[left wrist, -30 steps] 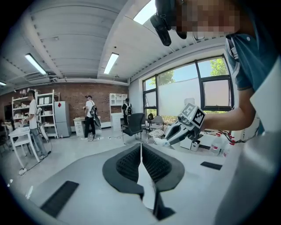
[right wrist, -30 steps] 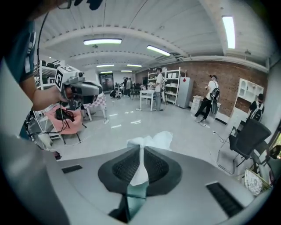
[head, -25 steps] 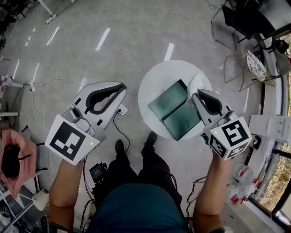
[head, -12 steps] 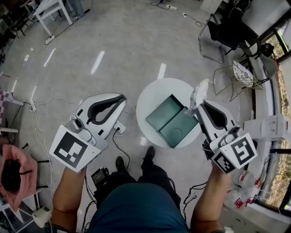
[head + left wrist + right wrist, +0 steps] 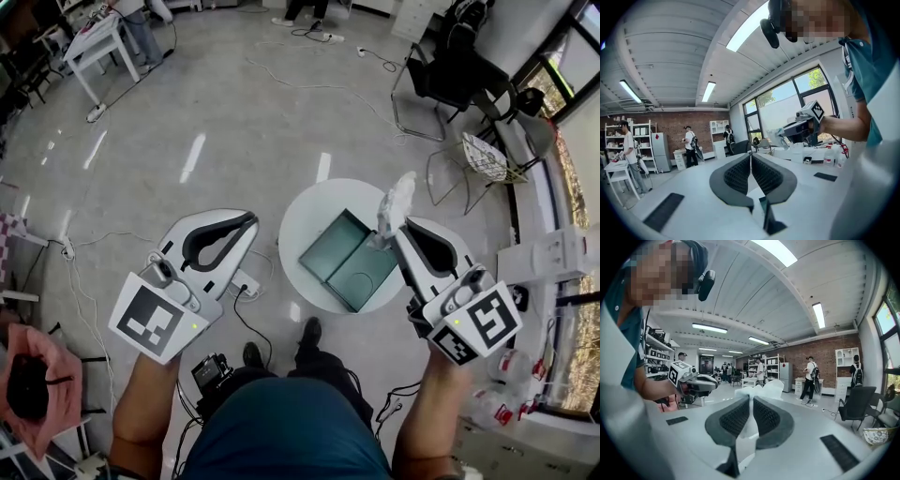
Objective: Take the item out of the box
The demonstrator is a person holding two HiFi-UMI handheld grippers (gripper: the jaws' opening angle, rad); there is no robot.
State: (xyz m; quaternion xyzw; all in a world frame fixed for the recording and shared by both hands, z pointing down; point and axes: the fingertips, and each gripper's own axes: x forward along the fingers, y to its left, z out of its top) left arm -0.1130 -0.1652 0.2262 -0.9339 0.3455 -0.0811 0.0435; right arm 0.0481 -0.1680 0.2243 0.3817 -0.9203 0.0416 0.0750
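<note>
Two grippers are held out, one in each hand, with a round white table (image 5: 305, 211) seen between them in the head view. The left gripper (image 5: 249, 219) is empty: its jaws are pressed together, and nothing is caught between the pads (its own view shows them meeting at the tips). The right gripper (image 5: 392, 232) is clamped on the item (image 5: 397, 201), a crumpled piece of thin white wrap that is pinched between the pads and bunches out past the tips. The item is held clear of the box (image 5: 349, 262), up in the air at the right gripper's tips. The box is green and lies open on the table, just left of the right gripper's tips in the head view and well right of the left gripper. Several people (image 5: 809, 373) are seen standing far beyond the right gripper's jaws, near white shelves (image 5: 772, 367).
</note>
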